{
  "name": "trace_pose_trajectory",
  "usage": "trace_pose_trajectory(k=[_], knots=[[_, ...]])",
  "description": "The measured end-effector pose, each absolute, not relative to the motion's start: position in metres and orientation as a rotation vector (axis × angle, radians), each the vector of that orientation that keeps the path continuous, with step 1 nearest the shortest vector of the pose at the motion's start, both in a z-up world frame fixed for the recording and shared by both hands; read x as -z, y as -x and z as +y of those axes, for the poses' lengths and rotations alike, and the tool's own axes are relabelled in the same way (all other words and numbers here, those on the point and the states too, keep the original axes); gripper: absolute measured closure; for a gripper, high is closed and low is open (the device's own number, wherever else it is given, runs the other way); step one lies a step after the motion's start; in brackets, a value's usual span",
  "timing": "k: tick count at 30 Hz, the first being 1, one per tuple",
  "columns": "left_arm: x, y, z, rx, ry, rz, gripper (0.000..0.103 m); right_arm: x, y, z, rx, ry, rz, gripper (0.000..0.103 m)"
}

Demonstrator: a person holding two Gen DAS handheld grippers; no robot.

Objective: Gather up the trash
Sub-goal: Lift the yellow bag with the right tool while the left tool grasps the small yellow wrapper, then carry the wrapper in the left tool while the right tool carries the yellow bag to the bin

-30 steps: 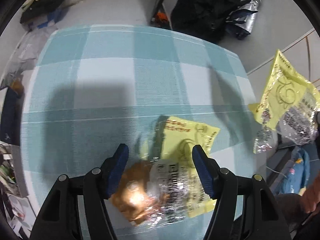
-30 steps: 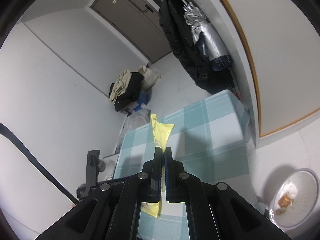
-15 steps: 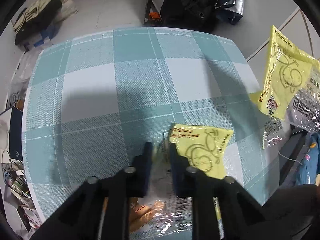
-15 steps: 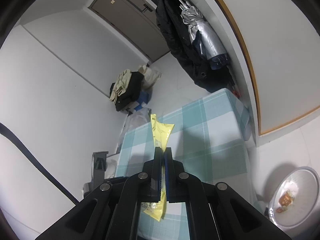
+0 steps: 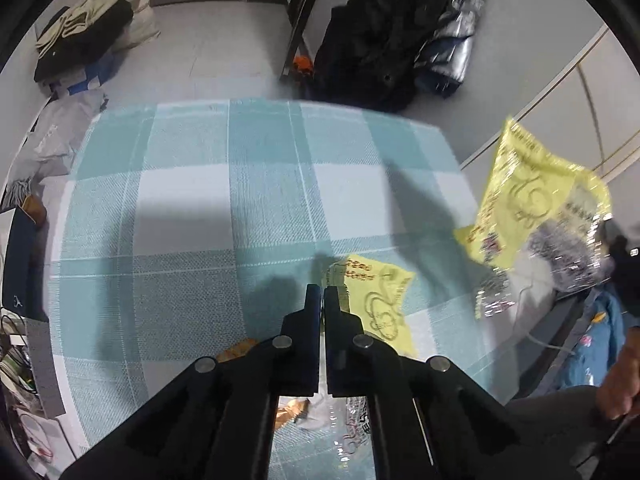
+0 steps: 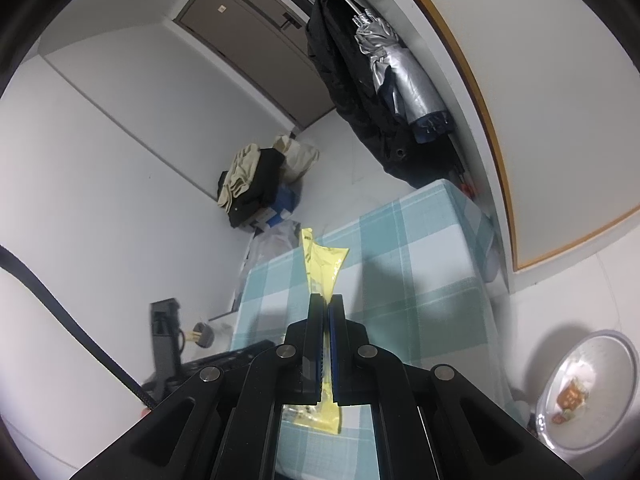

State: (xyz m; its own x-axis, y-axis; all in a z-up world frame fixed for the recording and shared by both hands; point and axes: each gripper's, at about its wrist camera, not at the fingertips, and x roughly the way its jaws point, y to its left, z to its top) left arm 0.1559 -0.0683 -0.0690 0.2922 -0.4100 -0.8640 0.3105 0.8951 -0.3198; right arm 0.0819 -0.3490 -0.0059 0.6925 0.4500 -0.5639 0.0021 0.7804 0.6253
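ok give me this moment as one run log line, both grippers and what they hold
left gripper: shut on yellow wrapper over checked tablecloth | right gripper: shut on second yellow wrapper, held in air

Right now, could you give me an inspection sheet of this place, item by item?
Surface: table under a teal and white checked cloth.
Job's things: one yellow wrapper low over the cloth; a second yellow wrapper hangs in the air to the right.
Clutter: orange scrap on the cloth beside the tongs.
Grippers: left tongs shut on the near wrapper's clear edge; right tongs shut on the second wrapper.
Cables: wires at the table's left edge.
Surroundings: dark coat and silver umbrella on a rail, clothes pile, round bin on the floor.
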Motion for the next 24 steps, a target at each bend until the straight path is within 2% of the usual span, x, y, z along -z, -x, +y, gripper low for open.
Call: trace_pose_trajectory(k=[17,24], knots=[[0.005,-0.126,-0.068,0.512,0.123,0.969,0.103,-0.008,-0.064,-0.343,-0.245,-0.597,0.717,0.101],[-0.001,-0.112,-0.058,0.468,0.165,0.915,0.103,-0.017,-0.049,-0.333,-0.261,-0.56,0.694,0.101]])
